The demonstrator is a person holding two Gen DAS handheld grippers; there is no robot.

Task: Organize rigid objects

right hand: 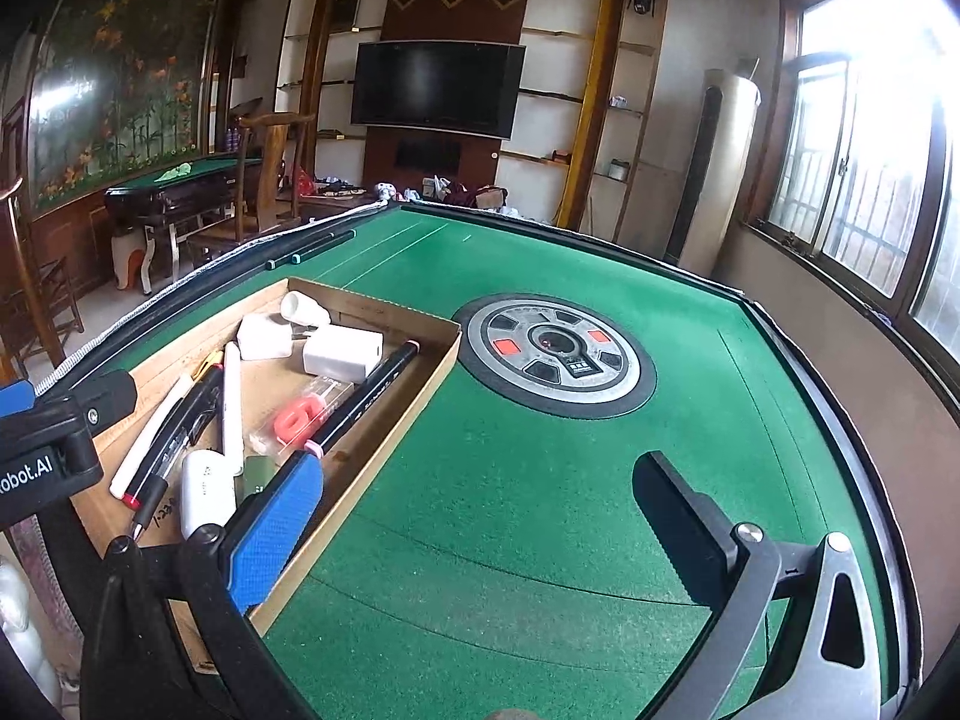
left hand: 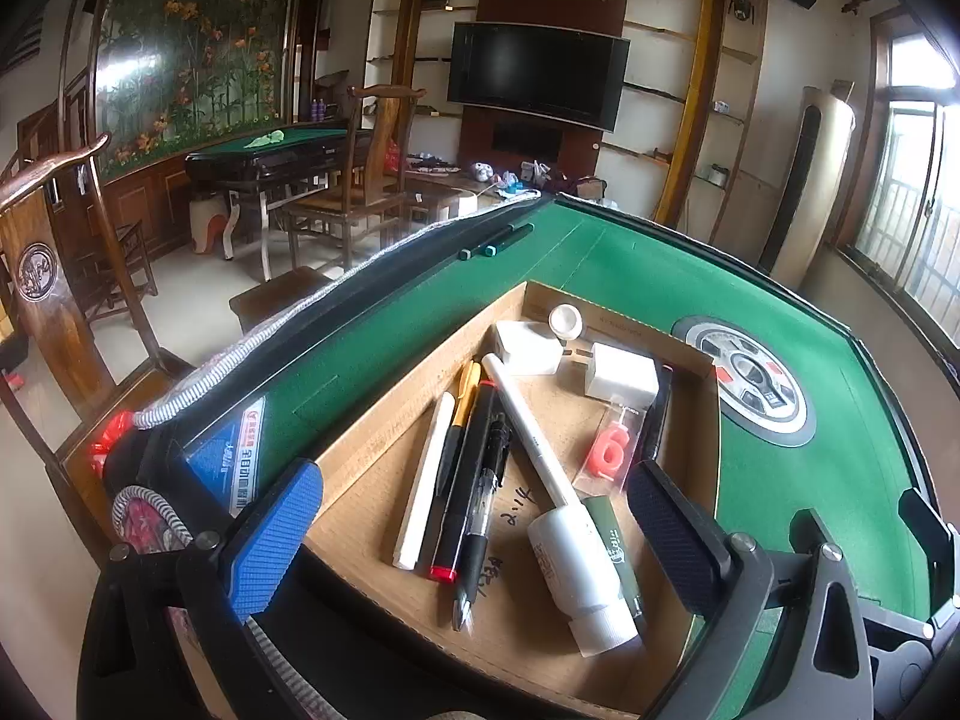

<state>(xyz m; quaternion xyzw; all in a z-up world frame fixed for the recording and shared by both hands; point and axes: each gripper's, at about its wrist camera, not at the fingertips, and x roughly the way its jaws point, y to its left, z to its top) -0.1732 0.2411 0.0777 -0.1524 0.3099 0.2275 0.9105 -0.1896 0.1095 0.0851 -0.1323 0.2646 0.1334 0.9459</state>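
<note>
**Both claws wide over a nearly filled cardboard tray**

The shallow brown cardboard tray [left hand: 384, 444] sits on the green felt desk [right hand: 540, 510] and already holds the rigid items: a white plastic bottle with a ribbed cap [left hand: 579, 570], a long white pen [left hand: 528, 432], black pens [left hand: 474, 480], a white marker [left hand: 426, 474], two white charger blocks [left hand: 621, 377] and a pink number-six candle in clear wrap [left hand: 609, 450]. Two dark teal-tipped pens [left hand: 498, 242] lie outside it, near the desk's far edge.

The left claw [left hand: 474, 534] hovers over the tray, spread wide and holding nothing. The right claw [right hand: 480, 516] is likewise wide and empty, its blue pad [right hand: 276, 528] just at the tray's near wall.

Judging by the layout, the teal-tipped pens are what remains. To collect them well, approach with the pads across the barrels, close at mid-length so they do not pivot, and lay them alongside the other pens.

The left view looks down into the tray, revealing a dark green tube [left hand: 618, 546] beside the bottle. The right view shows the open felt and the round grey centre dial [right hand: 555, 354] in full, plus a black pink-capped marker [right hand: 366, 402] along the tray's right wall.
</note>
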